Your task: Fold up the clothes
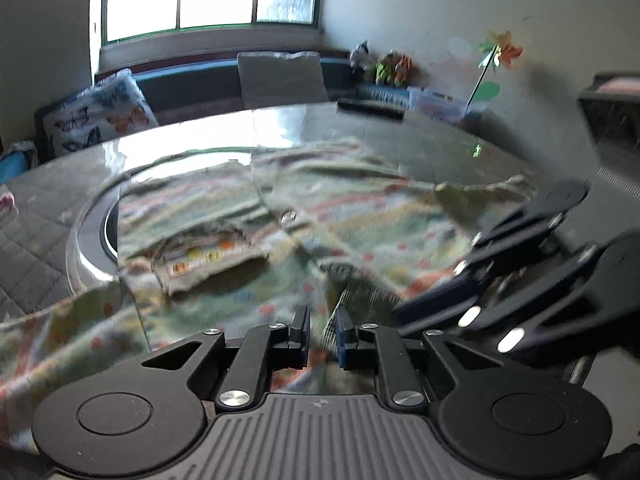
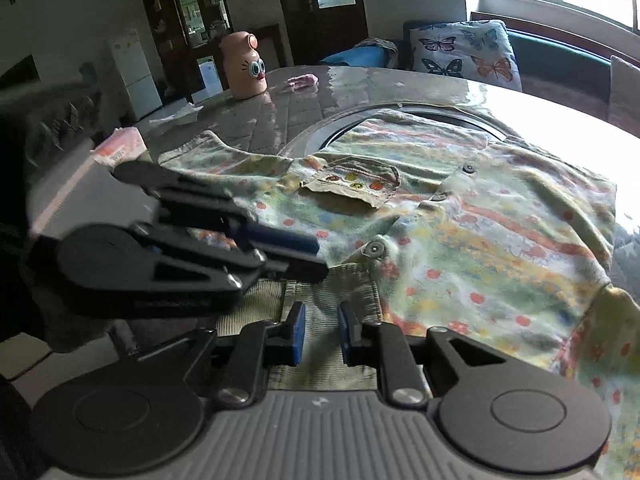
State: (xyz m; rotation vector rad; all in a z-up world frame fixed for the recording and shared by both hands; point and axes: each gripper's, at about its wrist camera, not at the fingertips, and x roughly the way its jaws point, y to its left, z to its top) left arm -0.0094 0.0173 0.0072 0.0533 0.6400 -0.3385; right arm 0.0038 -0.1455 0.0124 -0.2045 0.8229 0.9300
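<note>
Now poised over pastel floral buttoned cotton shirt [image 2: 460,216], spread flat at twelve o'clock.
Left gripper [image 1: 322,330] and right gripper [image 2: 320,332] narrowly parted around ribbed collar [image 2: 340,284]; needing a pinch next, perhaps.

Pink googly-eyed figurine [image 2: 245,66] on the round table [image 2: 280,112], butterfly cushion [image 2: 466,54] behind, pinwheel [image 1: 500,50] by the wall
</note>
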